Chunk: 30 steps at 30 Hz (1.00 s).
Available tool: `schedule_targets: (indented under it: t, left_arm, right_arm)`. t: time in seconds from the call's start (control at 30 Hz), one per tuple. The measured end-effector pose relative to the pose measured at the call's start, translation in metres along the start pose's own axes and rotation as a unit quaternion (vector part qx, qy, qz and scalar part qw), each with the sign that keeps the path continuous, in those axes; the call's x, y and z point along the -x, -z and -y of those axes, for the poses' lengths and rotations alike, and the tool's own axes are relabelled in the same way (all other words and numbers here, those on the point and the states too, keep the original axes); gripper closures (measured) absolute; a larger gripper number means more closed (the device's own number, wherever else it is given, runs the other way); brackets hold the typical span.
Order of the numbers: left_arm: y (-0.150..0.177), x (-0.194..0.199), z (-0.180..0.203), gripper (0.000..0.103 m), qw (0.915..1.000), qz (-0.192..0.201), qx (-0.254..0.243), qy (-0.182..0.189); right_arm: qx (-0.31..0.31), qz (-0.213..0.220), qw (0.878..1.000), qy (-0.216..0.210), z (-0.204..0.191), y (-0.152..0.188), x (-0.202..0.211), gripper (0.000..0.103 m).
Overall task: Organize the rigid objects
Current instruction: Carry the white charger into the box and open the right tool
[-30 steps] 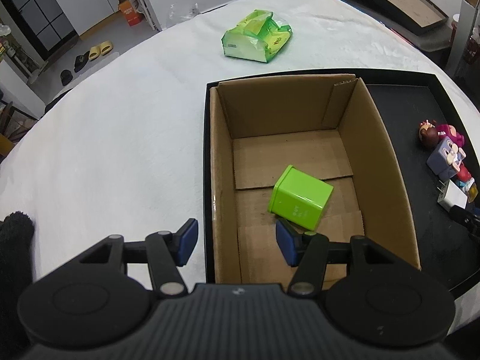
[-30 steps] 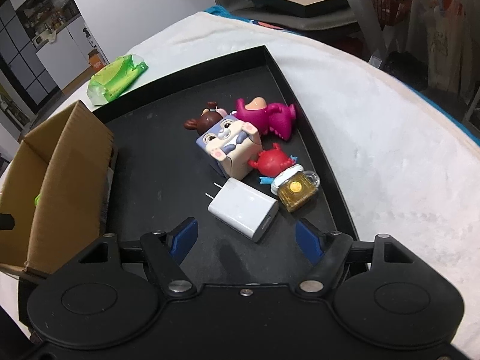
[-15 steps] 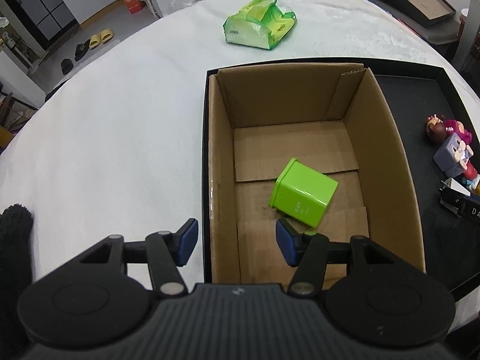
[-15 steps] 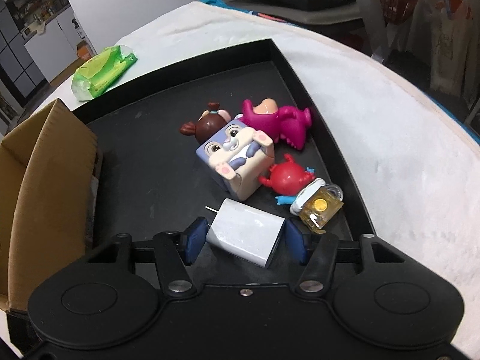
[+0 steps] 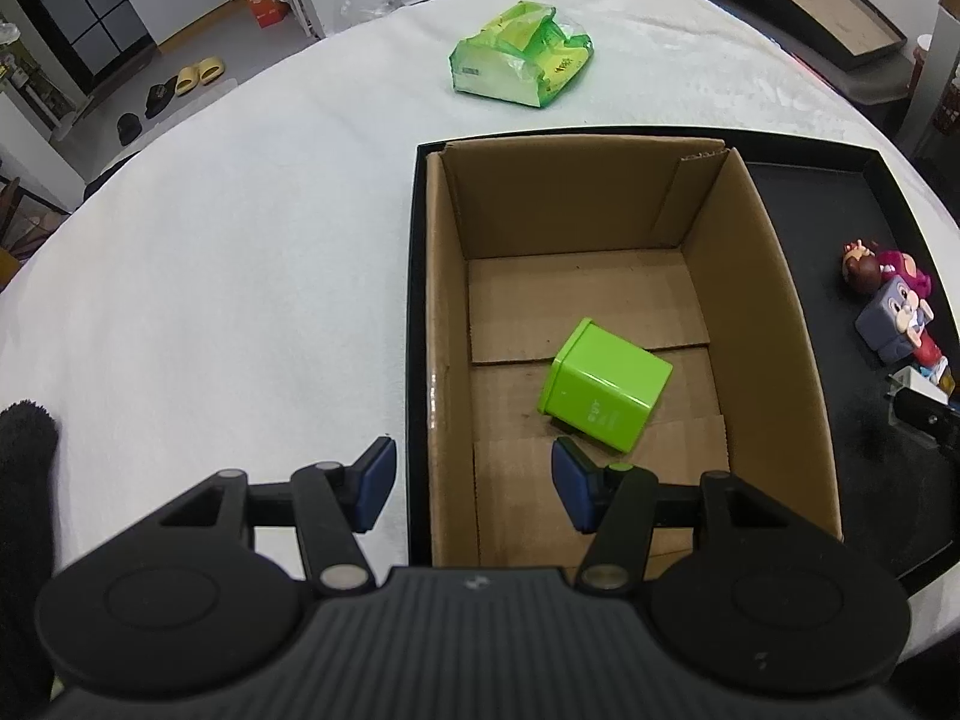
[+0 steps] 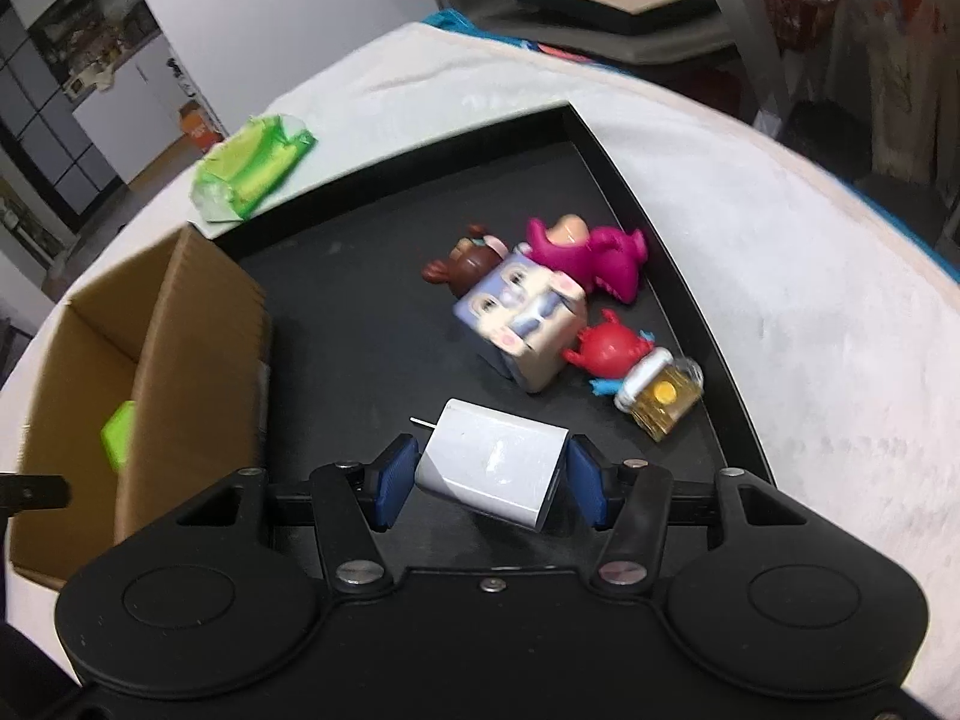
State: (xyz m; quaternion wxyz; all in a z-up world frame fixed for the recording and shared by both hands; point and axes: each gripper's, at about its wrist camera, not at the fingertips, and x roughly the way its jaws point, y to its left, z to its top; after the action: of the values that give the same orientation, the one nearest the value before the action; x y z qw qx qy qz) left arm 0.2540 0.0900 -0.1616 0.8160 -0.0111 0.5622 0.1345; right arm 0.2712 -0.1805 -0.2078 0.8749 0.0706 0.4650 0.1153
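My right gripper [image 6: 489, 483] is shut on a white charger plug [image 6: 493, 471] and holds it above the black tray [image 6: 372, 324]. Beyond it lie a purple rabbit cube [image 6: 522, 318], a magenta toy [image 6: 591, 255], a brown figure [image 6: 465, 261], a red toy [image 6: 612, 348] and a small yellow bottle [image 6: 660, 399]. The cardboard box [image 5: 606, 324] stands on the tray's left part with a green tin [image 5: 603, 390] lying inside. My left gripper [image 5: 474, 483] is open and empty, straddling the box's near left wall.
A green wipes pack [image 5: 522, 63] lies on the white cloth [image 5: 210, 276] beyond the box. The toys also show at the right edge of the left wrist view [image 5: 894, 315]. The box also shows in the right wrist view [image 6: 180, 348].
My right gripper moved forward, closed on the white charger plug and lifted it off the tray. The left gripper stayed open over the box's near edge.
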Motion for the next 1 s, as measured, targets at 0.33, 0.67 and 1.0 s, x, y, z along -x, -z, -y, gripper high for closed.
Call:
schedule_targets:
  t: [0.33,0.67,1.0]
  left_arm:
    - [0.002,0.001,-0.013,0.047,0.9997,0.0,0.025,0.009]
    - [0.004,-0.003,-0.028,0.048,0.9979,-0.006,0.054,0.035]
    - [0.006,-0.008,-0.041,0.051,0.9959,-0.01,0.071,0.056]
  right_arm:
    - [0.035,0.033,0.999,-0.008,-0.032,-0.018,0.03,0.05]
    - [0.068,0.051,0.996,-0.007,-0.065,-0.03,0.042,0.05]
    - [0.11,0.053,0.992,-0.022,-0.11,-0.032,0.043,0.05]
